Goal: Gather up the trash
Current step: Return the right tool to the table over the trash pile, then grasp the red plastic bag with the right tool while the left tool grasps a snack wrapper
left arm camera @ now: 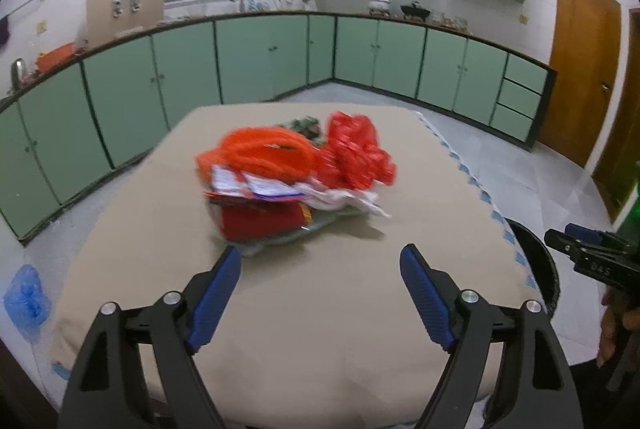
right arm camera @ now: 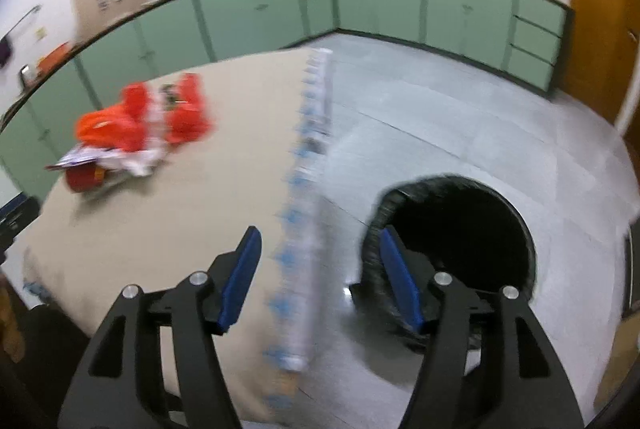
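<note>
A heap of trash (left arm camera: 292, 177) lies in the middle of the beige-covered table (left arm camera: 320, 309): orange and red plastic bags, white paper, a red packet and printed wrappers. My left gripper (left arm camera: 320, 257) hovers just in front of the heap, open, with nothing between its blue pads. In the right wrist view the same heap (right arm camera: 140, 133) lies far off to the left. My right gripper (right arm camera: 318, 237) is open and empty over the table's right edge, beside the black bin (right arm camera: 460, 229) on the floor. The right gripper (left arm camera: 576, 241) also shows at the right of the left wrist view.
Green cabinets (left arm camera: 260, 57) run along the walls behind the table. A wooden door (left arm camera: 580, 69) stands at the right. A blue plastic bag (left arm camera: 26, 299) lies on the floor at the left. The tablecloth's patterned edge (right arm camera: 308, 189) hangs between table and bin.
</note>
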`<state>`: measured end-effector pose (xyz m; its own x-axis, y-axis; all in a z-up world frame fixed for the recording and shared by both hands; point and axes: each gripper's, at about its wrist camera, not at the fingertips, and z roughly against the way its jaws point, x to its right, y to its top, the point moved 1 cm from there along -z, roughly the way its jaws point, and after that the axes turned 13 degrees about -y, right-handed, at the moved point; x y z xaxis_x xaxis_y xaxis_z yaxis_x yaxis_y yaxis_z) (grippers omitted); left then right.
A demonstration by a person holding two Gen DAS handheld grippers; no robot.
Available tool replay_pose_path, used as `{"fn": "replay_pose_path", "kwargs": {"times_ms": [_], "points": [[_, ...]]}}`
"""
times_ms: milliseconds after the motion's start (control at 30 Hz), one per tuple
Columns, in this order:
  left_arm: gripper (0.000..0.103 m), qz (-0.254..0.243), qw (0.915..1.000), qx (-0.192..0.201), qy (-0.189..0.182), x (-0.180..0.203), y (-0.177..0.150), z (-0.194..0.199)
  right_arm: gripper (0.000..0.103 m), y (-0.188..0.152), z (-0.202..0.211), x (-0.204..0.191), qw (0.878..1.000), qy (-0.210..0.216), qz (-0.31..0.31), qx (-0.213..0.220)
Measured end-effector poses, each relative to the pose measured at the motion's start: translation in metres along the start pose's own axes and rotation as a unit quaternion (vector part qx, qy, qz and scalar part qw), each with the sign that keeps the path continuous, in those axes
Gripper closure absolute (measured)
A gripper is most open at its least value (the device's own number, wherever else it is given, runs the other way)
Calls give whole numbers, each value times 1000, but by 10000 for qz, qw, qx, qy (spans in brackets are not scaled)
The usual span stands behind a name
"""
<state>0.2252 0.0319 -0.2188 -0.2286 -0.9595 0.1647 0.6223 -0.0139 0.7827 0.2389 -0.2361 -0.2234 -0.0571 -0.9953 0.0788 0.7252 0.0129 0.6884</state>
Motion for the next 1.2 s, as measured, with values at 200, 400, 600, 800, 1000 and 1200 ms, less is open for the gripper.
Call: {"fn": "replay_pose_path", "kwargs": {"times_ms": [200, 400, 600, 800, 1000, 1200], "points": [[22, 138, 9994, 204, 254, -33, 10, 10, 42, 38, 13, -53, 9983, 477, 271, 220], [21, 206, 9986, 358, 345, -56, 22, 5, 42, 68, 16, -96, 9948, 800, 459, 441], [22, 275, 9981, 419, 367, -73, 28, -7, 42, 92, -1, -130, 9923, 944, 579, 555], [26, 188, 9983, 375, 404, -81, 24, -23, 42, 106, -30, -160, 9914, 1001, 652, 543], [26, 251, 9985, 319, 363, -95, 21, -36, 46, 109, -60, -178, 9912, 1020, 750, 399], [26, 291, 9987, 274, 324, -99, 20, -40, 83, 105, -73, -187, 9895, 1081, 913, 294]]}}
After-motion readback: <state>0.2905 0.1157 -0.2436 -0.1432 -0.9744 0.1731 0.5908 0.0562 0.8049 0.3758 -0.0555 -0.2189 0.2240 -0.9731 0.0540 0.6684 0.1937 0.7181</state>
